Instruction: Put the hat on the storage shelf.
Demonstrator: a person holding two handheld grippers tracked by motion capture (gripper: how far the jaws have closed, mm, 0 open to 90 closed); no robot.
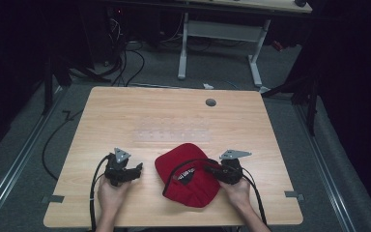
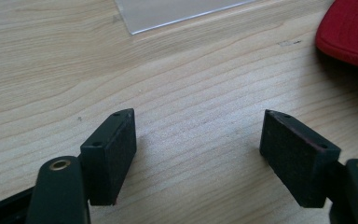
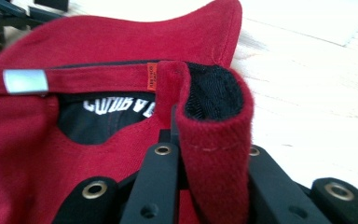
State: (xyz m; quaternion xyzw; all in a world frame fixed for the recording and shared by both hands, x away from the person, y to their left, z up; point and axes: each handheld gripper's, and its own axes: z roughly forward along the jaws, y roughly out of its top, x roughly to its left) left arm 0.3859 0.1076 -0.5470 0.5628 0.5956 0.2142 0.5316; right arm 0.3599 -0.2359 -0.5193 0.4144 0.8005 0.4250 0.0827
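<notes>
A red cap (image 1: 188, 174) with a black lining lies at the front middle of the wooden table (image 1: 174, 106). My right gripper (image 1: 208, 169) comes in from the cap's right side. In the right gripper view my right gripper (image 3: 205, 154) is shut on a folded piece of the cap's (image 3: 98, 42) rim, near its strap opening. My left gripper (image 1: 137, 170) rests on the table to the left of the cap, apart from it. Its jaws stand open over bare wood (image 2: 198, 135), and the cap's (image 2: 349, 28) edge lies farther off at the upper right.
A clear plastic sheet (image 1: 171, 130) lies flat in the middle of the table, and its corner (image 2: 168, 9) is ahead of the left gripper. A grey cable hole (image 1: 210, 102) sits near the far edge. Beyond the table stand a white desk frame (image 1: 220, 43) and floor cables.
</notes>
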